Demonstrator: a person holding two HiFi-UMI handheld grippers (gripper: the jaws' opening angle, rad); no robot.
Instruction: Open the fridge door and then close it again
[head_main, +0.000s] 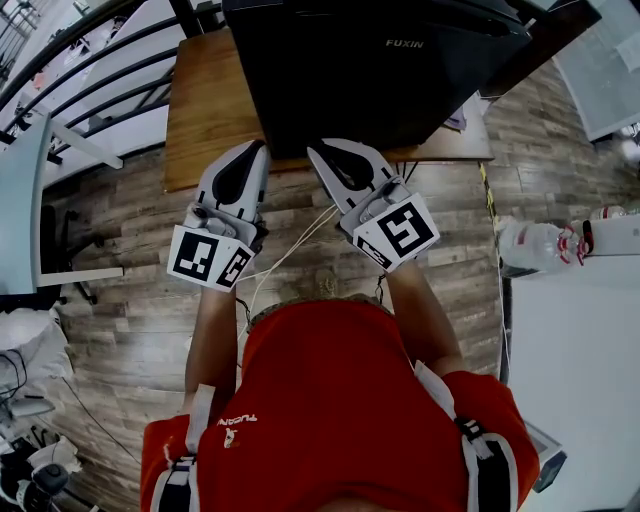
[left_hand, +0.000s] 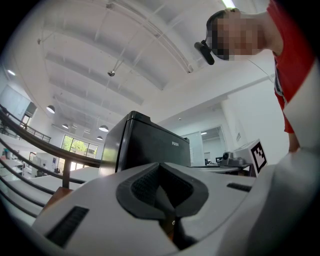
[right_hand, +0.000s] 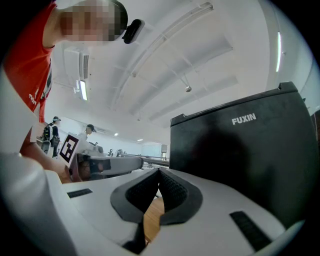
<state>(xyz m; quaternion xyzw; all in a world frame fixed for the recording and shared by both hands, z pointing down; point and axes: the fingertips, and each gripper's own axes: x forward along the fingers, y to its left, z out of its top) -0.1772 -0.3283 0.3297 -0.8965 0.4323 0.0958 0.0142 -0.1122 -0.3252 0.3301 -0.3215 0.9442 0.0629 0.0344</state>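
A small black fridge (head_main: 380, 60) with white lettering on its closed door stands on a wooden table (head_main: 205, 110). My left gripper (head_main: 262, 146) is shut and empty, its tips just short of the fridge's front at the left. My right gripper (head_main: 312, 150) is also shut on nothing, pointing at the door's lower middle. In the left gripper view the fridge (left_hand: 145, 147) rises beyond the left gripper (left_hand: 160, 166). In the right gripper view the fridge (right_hand: 240, 150) fills the right side, close behind the right gripper (right_hand: 159, 171).
A white table (head_main: 570, 380) stands at the right with a plastic bottle (head_main: 535, 245) lying at its corner. A metal railing (head_main: 90, 80) runs at the left beyond the wooden table. A chair (head_main: 60, 240) sits at the left on the plank floor (head_main: 130, 330).
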